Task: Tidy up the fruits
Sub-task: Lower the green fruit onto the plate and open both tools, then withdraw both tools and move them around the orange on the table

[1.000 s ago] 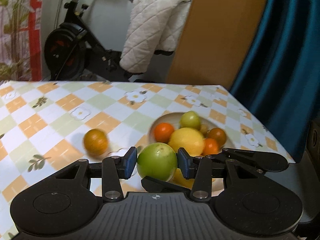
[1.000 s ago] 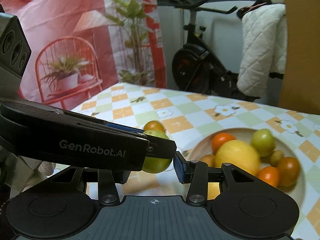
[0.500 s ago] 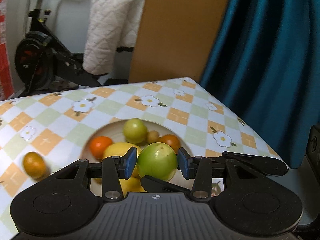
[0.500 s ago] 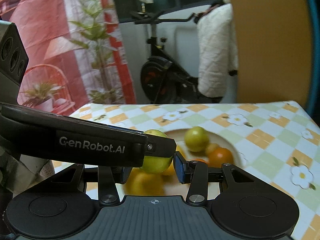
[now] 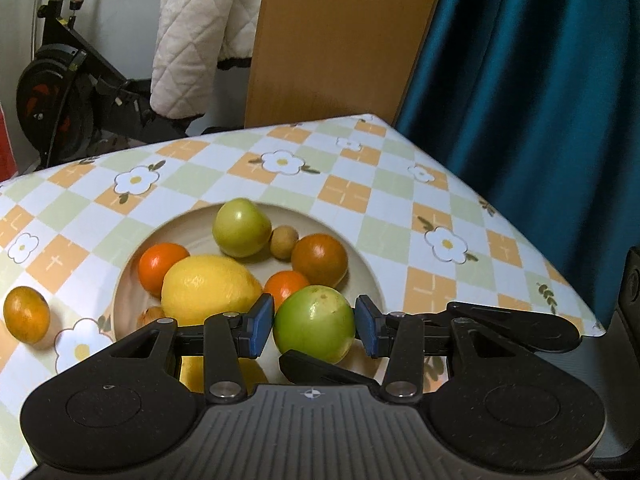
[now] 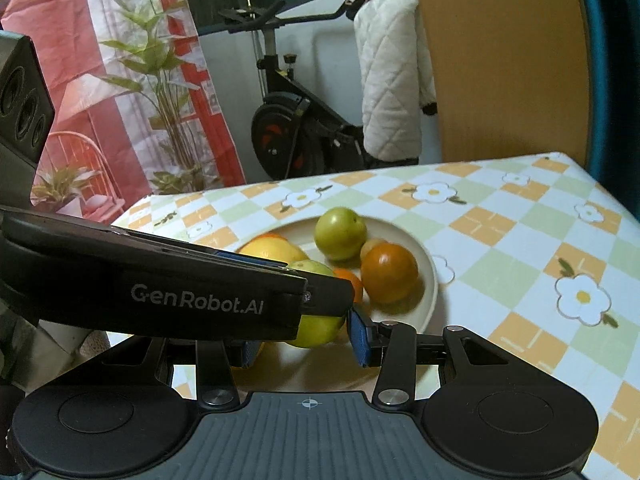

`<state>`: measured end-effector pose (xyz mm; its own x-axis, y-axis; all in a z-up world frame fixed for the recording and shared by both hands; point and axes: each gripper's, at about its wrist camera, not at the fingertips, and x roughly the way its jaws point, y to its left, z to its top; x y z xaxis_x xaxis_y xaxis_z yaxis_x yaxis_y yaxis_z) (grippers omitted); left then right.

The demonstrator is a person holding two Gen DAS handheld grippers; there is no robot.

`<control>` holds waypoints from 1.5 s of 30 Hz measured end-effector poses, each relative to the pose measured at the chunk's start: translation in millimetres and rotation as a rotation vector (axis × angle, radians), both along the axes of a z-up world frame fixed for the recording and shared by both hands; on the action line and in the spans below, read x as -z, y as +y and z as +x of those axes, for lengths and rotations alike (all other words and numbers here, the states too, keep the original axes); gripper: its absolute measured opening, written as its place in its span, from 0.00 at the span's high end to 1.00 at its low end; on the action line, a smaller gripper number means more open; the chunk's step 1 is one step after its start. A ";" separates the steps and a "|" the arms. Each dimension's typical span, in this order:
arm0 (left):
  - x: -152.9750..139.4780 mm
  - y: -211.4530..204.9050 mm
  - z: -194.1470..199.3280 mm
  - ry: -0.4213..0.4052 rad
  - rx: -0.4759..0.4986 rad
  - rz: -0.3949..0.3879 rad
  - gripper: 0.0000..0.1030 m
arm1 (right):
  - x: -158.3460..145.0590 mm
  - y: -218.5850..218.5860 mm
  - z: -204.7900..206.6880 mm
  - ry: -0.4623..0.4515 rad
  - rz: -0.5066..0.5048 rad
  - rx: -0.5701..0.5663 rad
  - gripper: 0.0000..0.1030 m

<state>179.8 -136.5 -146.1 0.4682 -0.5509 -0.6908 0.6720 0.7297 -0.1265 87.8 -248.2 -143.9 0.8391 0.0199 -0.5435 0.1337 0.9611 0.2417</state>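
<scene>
Left gripper (image 5: 315,325) is pinching the green fruit (image 5: 314,323) between its blue pads (image 5: 260,325), low centre of the left wrist frame, hanging just over the near rim of the white bowl (image 5: 360,258). The bowl lies directly ahead and below, holding a lemon (image 5: 210,286), oranges and another green fruit (image 5: 241,227); one orange (image 5: 26,314) is sitting outside on the tablecloth (image 5: 432,200) at far left. Right gripper (image 6: 304,334) is sitting half spread and largely masked by the left tool's body; whether its pads are touching the fruit I cannot tell. Fruit is round, no long axis. Versus a second ago, the bowl is shifting from right-of-centre to dead centre, and the loose orange is sliding toward the left edge.
</scene>
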 end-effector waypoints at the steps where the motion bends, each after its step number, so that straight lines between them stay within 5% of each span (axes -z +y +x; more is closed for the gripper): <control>1: 1.7 -0.6 0.1 0.000 -0.001 0.007 0.54 | 1.8 0.9 0.6 0.004 0.000 0.001 0.61; 28: 5.6 2.4 -1.3 -0.004 -0.024 0.020 0.54 | 7.8 7.0 4.4 0.046 -0.011 -0.004 0.60; 45: -55.2 99.4 17.0 -0.115 -0.177 -0.120 0.55 | -29.1 27.5 9.3 -0.035 -0.068 -0.021 0.58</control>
<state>196.7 -37.1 -90.9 0.6367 -0.5283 -0.5617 0.5500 0.8217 -0.1494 97.1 -220.7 -114.7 0.8575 0.0021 -0.5144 0.1056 0.9780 0.1799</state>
